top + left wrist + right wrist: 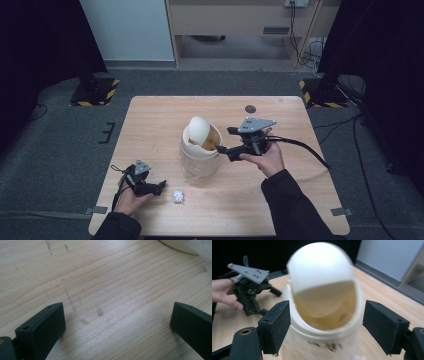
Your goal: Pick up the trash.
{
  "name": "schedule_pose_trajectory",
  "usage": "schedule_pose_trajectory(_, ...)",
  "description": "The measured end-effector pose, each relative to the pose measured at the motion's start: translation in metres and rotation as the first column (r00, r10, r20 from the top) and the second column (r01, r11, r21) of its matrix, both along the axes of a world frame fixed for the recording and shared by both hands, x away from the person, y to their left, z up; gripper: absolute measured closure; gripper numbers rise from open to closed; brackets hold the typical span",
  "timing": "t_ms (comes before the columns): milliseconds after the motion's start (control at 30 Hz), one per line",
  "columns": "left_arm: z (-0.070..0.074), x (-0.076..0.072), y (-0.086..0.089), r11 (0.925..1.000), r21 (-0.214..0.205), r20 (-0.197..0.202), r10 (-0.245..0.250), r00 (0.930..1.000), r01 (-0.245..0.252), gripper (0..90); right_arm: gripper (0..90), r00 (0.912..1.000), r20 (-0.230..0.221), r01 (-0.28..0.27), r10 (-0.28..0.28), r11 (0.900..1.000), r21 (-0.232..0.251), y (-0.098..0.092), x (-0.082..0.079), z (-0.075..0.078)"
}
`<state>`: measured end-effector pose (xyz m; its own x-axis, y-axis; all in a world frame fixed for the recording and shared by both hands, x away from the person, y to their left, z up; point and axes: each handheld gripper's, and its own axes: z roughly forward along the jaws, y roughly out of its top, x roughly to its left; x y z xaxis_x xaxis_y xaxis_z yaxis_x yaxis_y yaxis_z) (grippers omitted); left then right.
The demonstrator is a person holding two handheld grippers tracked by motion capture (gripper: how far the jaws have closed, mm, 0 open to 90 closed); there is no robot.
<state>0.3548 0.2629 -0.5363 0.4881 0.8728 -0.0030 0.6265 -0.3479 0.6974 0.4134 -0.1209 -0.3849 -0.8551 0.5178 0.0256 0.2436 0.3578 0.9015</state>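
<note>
**Desk:** Bin (201,150), cream-coloured with a swing lid (199,131), stands near the middle of the wooden table (280,200). Where is the lid?

**Photographer:** Tipped up on its pivot, its dome raised at the left of the rim, leaving the mouth open toward the right gripper (226,140). In the right gripper view the bin (324,322) sits between that gripper's two black fingers (275,326), which stand wide apart and hold nothing; the lid (320,267) is blurred there.

**Desk:** And in the high view?

**Photographer:** The right gripper is held just beside the bin's open mouth, its lower finger at the rim. Whether it touches the rim, I cannot tell. A black cable (305,147) trails off to the right.

**Desk:** The left side?

**Photographer:** The left gripper (161,187) rests low over the table near the front left edge, well apart from the bin. Its fingers (45,327) are spread wide over bare wood, gripping nothing. A crumpled white paper ball (178,196) lies on the table just to the right of those fingers, in front of the bin.

**Desk:** Anything else on the table?

**Photographer:** A small dark round mark (250,108) near the far edge. A thin clear liner (205,251) shows at the bin's foot in the left gripper view.
</note>
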Motion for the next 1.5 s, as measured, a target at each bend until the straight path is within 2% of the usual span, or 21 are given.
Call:
schedule_pose_trajectory(33, 0.000, 0.000, 0.000, 1.0000, 0.000, 0.000, 0.000, 1.0000, 0.000, 0.0, 21.4, 1.0000, 0.000, 0.000, 0.000, 1.0000, 0.000, 0.000, 0.000, 0.000)
schedule_pose_trajectory(167, 0.000, 0.000, 0.000, 1.0000, 0.000, 0.000, 0.000, 1.0000, 0.000, 0.0, 20.4, 0.9985, -0.003, 0.056, -0.056, 0.9984, 0.011, -0.025, -0.003, -0.004)
schedule_pose_trajectory(233, 0.000, 0.000, 0.000, 1.0000, -0.001, 0.000, 0.000, 1.0000, 0.000, 0.0, 20.3, 0.9968, -0.014, 0.079, -0.079, 0.9968, 0.012, -0.040, -0.006, -0.011)
schedule_pose_trajectory(367, 0.000, 0.000, 0.000, 1.0000, -0.001, 0.000, 0.000, 1.0000, 0.000, 0.0, 19.0, 0.9951, -0.017, 0.097, -0.097, 0.9952, 0.014, -0.050, -0.012, -0.019)
schedule_pose_trajectory(600, 0.000, 0.000, 0.000, 1.0000, -0.001, 0.000, 0.000, 1.0000, 0.000, 0.0, 18.8, 0.9959, -0.018, 0.089, -0.088, 0.9959, 0.019, -0.054, -0.024, -0.030)
schedule_pose_trajectory(767, 0.000, 0.000, 0.000, 1.0000, -0.001, 0.000, 0.000, 1.0000, 0.000, 0.0, 22.9, 0.9989, 0.000, 0.046, -0.046, 0.9989, 0.007, -0.050, -0.033, -0.035)
schedule_pose_trajectory(800, 0.000, 0.000, 0.000, 1.0000, -0.001, 0.000, 0.000, 1.0000, 0.000, 0.0, 24.2, 0.9994, 0.009, 0.033, -0.033, 0.9990, 0.031, -0.047, -0.036, -0.033)
schedule_pose_trajectory(933, 0.000, 0.000, 0.000, 1.0000, -0.001, 0.000, 0.000, 1.0000, 0.000, 0.0, 24.1, 0.9995, 0.026, 0.019, -0.020, 0.9994, 0.029, -0.042, -0.039, -0.028)
schedule_pose_trajectory(1200, 0.000, 0.000, 0.000, 1.0000, -0.001, 0.000, 0.000, 1.0000, 0.000, 0.0, 25.9, 0.9966, 0.062, -0.058, 0.055, 0.9971, 0.049, -0.018, -0.050, -0.015)
schedule_pose_trajectory(1267, 0.000, 0.000, 0.000, 1.0000, -0.001, 0.000, 0.000, 1.0000, 0.000, 0.0, 28.8, 0.9949, 0.062, -0.083, 0.079, 0.9943, 0.067, -0.010, -0.052, -0.012)
schedule_pose_trajectory(1333, 0.000, 0.000, 0.000, 1.0000, -0.001, 0.000, 0.000, 1.0000, 0.000, 0.0, 29.3, 0.9945, 0.061, -0.089, 0.085, 0.9939, 0.065, -0.007, -0.052, -0.011)
schedule_pose_trajectory(1500, 0.000, 0.000, 0.000, 1.0000, -0.001, 0.000, 0.000, 1.0000, 0.000, 0.0, 33.2, 0.9921, 0.048, -0.118, 0.116, 0.9925, 0.034, 0.008, -0.054, -0.007)
